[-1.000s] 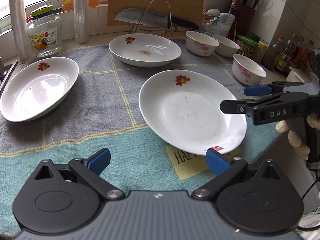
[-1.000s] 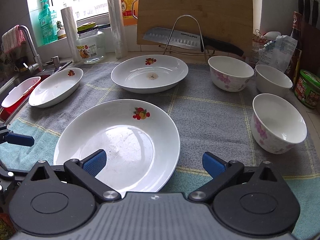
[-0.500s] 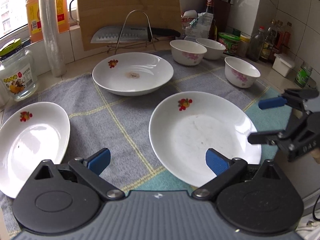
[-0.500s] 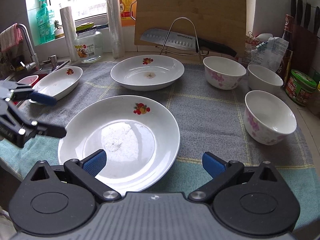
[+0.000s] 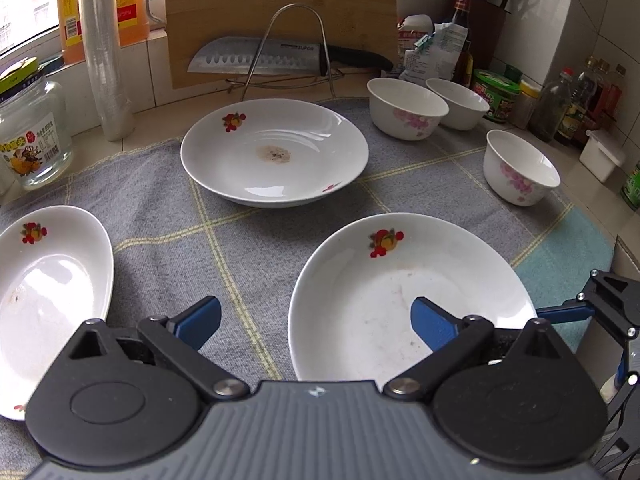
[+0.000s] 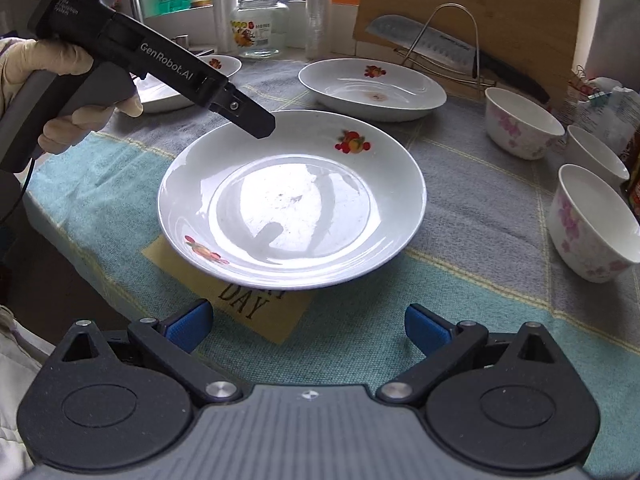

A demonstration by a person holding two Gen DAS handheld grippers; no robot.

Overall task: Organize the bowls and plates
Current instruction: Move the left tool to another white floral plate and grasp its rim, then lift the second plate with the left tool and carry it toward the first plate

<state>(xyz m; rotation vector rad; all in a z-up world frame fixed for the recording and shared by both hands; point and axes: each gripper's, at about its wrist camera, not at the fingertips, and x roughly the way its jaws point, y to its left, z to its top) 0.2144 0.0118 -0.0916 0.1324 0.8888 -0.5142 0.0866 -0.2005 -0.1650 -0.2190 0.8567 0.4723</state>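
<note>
- Both jaws wide open, nothing held: left gripper [image 5: 315, 318] has its blue pads spread over the near plate's left rim and the grey cloth; right gripper [image 6: 308, 324] hangs open over the teal cloth just short of that plate.
- Near plate [image 6: 291, 200] sits flat on the cloth [image 5: 160, 216], partly covering a yellow label [image 6: 256, 304] that reads "DAY".
- Far plate [image 5: 274, 152] lies behind it, apart, with a brown spot in its centre.
- Oval plate [image 5: 48, 292] is at the left, cut off by the frame edge in the left wrist view.
- Three bowls: two [image 5: 407, 108] [image 5: 458, 103] close together at the back right, one [image 5: 520, 166] alone nearer the edge.
- Versus 0.5 s ago: left gripper has swung in over the near plate's far-left rim, now large in the right wrist view with the gloved hand [image 6: 60, 80] on its grip. Right gripper has dropped back to the counter edge; plates and bowls have not moved.
- In the left wrist view the right gripper is mostly cut off at the right border.
- Oval plate in the right wrist view is mostly hidden behind the left gripper body.
- Left fingertip looks above the rim, probably not touching; can't confirm.
- Knife [image 5: 280, 58] and cutting board [image 5: 280, 8] stand behind the far plate.
</note>
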